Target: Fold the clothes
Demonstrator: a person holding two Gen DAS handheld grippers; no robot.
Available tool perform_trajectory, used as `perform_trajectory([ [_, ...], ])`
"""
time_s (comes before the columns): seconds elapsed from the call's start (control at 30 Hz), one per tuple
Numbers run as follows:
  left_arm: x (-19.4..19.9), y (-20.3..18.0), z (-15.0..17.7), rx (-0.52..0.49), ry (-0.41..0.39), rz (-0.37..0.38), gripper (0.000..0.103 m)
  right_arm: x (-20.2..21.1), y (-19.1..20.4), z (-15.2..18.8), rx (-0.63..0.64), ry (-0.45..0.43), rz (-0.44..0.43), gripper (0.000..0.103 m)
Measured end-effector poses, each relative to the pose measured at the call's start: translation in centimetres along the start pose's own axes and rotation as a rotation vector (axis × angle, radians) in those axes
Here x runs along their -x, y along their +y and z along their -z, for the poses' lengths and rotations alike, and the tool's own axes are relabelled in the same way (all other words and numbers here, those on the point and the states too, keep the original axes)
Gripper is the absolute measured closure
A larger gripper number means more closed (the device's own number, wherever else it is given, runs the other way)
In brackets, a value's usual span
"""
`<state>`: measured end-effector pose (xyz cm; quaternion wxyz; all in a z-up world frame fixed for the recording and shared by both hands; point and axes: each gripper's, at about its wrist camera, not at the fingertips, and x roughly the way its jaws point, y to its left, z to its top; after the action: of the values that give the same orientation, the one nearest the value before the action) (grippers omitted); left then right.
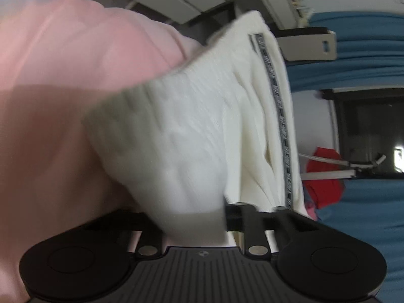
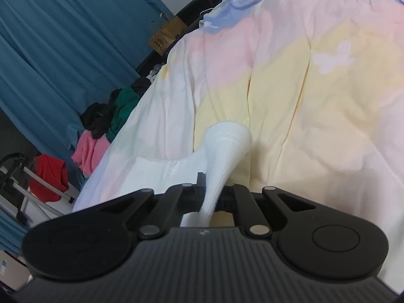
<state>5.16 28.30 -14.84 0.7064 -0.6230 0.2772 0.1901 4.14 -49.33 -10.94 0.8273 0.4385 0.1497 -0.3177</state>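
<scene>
A white knit garment (image 1: 202, 126) with a grey patterned stripe (image 1: 277, 116) fills the left wrist view and hangs in front of the pink part of the bedcover (image 1: 63, 75). Its blurred edge runs down between the jaws of my left gripper (image 1: 202, 224), which is shut on it. The cloth hides the left finger. In the right wrist view my right gripper (image 2: 210, 197) is shut on a ribbed white end of the garment (image 2: 227, 146), which rises off the pastel bedcover (image 2: 315, 101). More white cloth lies flat to its left.
A blue curtain (image 2: 63, 50) hangs on the left, with a pile of pink, green and black clothes (image 2: 108, 121) at the bed's edge. A red garment (image 2: 49, 176) hangs on a metal rack. A brown paper bag (image 2: 166, 38) stands farther back.
</scene>
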Motion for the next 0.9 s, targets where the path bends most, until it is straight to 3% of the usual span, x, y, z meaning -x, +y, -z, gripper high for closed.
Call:
perform_trajectory([
  [0.07, 1.3, -0.5, -0.5, -0.006, 0.006, 0.009, 0.089, 0.2, -0.2, -0.1, -0.007, -0.014, 0.007, 0.098],
  [0.2, 6.0, -3.4, -2.2, -0.176, -0.034, 0.009, 0.091, 1.1, -0.5, -0.6, -0.016, -0.054, 0.046, 0.098],
  [0.33, 10.1, -3.9, -5.1, -0.223, 0.053, -0.014, 0.092, 3.0, -0.2, -1.0, 0.037, -0.128, 0.101, 0.098],
  [0.43, 11.5, -3.4, -5.7, -0.299, 0.087, -0.076, 0.092, 4.1, -0.2, -1.2, 0.063, -0.142, 0.165, 0.098],
  [0.67, 7.2, -2.9, -5.3, -0.525, 0.162, -0.283, 0.088, 2.1, -2.1, 0.1, 0.096, 0.000, 0.342, 0.098],
  [0.77, 7.8, -4.1, -4.1, -0.638, 0.138, -0.293, 0.079, 2.0, -2.1, 0.1, 0.104, 0.008, 0.341, 0.097],
  [0.83, 8.8, -5.0, -3.0, -0.720, 0.112, -0.288, 0.056, 2.6, -1.0, 0.0, 0.150, -0.011, 0.339, 0.096],
  [0.9, 10.3, -5.8, -1.5, -0.820, 0.077, -0.294, 0.040, 3.3, -0.1, 0.1, 0.186, -0.028, 0.337, 0.093],
])
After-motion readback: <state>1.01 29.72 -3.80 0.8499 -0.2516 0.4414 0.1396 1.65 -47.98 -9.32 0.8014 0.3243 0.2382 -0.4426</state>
